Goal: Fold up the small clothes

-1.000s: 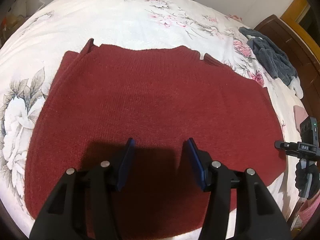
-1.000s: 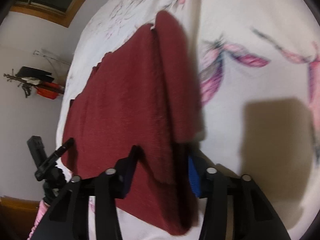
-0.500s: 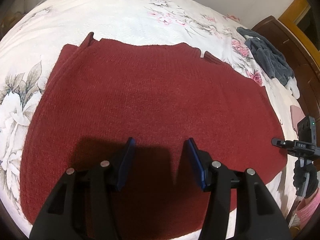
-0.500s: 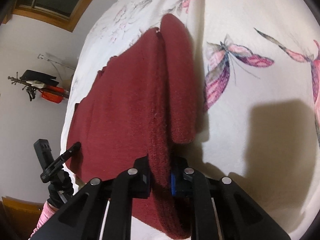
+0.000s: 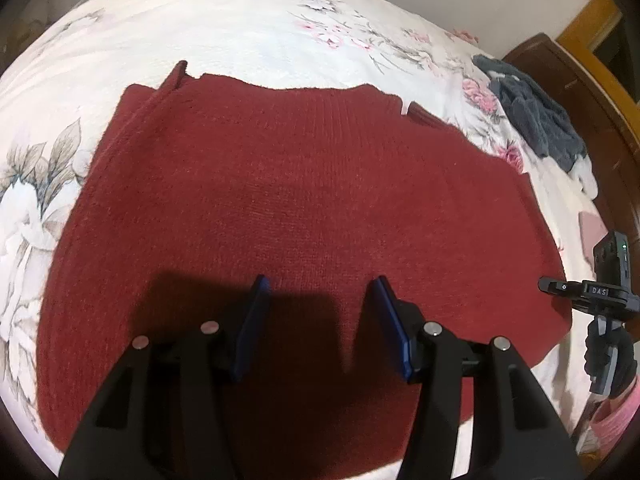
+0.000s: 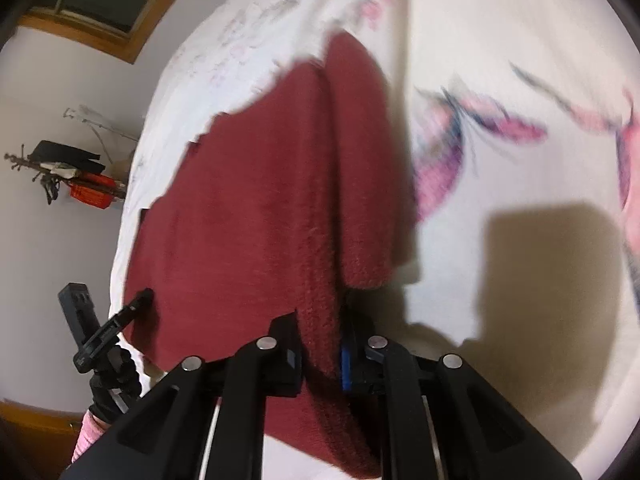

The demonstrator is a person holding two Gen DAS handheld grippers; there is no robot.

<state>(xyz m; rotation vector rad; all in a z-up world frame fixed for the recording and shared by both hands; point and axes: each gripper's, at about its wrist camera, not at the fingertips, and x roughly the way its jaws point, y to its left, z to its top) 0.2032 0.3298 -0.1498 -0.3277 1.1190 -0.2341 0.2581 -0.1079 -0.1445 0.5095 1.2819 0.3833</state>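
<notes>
My right claw (image 6: 320, 344) pinches sweater (image 6: 256, 216) edge; my left claw (image 5: 320, 300) hovers over it, wide apart, empty.

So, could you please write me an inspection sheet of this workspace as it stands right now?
Surface: bed with a white floral sheet.
Job's things: red sweater spread flat on the sheet; its right edge is gathered into a raised fold.
Clutter: grey garment bunched at the bed's far right edge, apart from the sweater.
Grippers: left tool open over the sweater, holding nothing; right tool shut on the sweater's edge.
Cables: nothing seen.
Surroundings: dark wooden headboard beside the grey garment; white wall with a wood-framed window; rack holding dark and red items against that wall.
</notes>
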